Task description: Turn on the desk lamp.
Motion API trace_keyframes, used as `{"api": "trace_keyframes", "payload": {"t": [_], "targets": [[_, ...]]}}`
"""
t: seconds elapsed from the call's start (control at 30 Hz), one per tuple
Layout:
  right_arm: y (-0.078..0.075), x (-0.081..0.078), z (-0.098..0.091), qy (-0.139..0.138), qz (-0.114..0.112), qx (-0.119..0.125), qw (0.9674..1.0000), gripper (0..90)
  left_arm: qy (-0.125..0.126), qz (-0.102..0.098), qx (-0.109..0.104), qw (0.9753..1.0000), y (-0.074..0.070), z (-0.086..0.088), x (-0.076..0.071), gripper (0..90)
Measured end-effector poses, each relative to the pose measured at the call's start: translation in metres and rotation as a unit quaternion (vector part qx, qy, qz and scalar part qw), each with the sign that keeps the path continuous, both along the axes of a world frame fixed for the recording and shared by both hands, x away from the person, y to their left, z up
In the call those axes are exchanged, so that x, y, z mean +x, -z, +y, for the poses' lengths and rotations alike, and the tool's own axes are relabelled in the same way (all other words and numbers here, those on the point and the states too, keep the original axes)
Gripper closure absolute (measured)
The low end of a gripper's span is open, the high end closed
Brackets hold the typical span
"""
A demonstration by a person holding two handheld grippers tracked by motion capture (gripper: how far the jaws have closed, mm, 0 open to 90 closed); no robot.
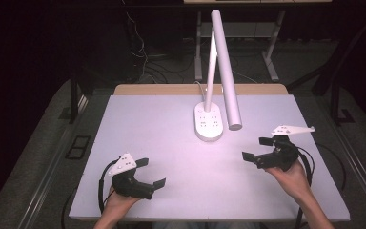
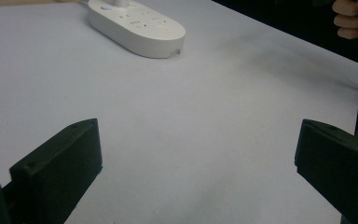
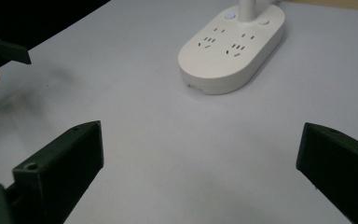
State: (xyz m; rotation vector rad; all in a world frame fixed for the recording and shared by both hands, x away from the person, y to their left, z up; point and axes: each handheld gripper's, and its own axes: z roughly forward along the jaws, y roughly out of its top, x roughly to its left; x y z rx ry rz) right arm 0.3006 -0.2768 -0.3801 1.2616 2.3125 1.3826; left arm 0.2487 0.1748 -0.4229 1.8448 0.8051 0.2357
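Note:
A white desk lamp stands at the middle back of the white table (image 1: 171, 143). Its oval base (image 1: 208, 125) carries power sockets, and its long tube head (image 1: 226, 67) slants down to the right. The base (image 2: 137, 28) lies far ahead in the left gripper view, and as base (image 3: 233, 46) in the right gripper view. My left gripper (image 1: 151, 172) is held open above the near left of the table, nothing between its jaws. My right gripper (image 1: 256, 149) is open at the near right, also holding nothing. Both point toward the table's middle.
A wooden strip (image 1: 171, 89) shows along the table's far edge. Beyond it are desk legs (image 1: 271, 57) and loose cables (image 1: 143, 52) on the floor. Dark floor surrounds the table on both sides.

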Motion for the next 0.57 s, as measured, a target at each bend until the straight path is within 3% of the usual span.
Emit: {"api": "trace_keyframes", "payload": {"t": [0.3,0.43,0.57], "targets": [[0.024,-0.031,-0.012,0.028,-0.005,0.015,0.9995,0.3,0.0,0.001,-0.001,1.0,0.0,0.0,0.0,0.0],[0.034,-0.047,-0.014,0.036,-0.007,0.008,0.9993,0.3,0.002,0.003,-0.003,1.0,0.0,0.0,0.0,0.0],[0.04,-0.052,-0.018,0.041,-0.002,0.012,0.9991,0.3,0.004,0.003,-0.004,1.0,0.0,-0.002,0.001,0.0]]}}
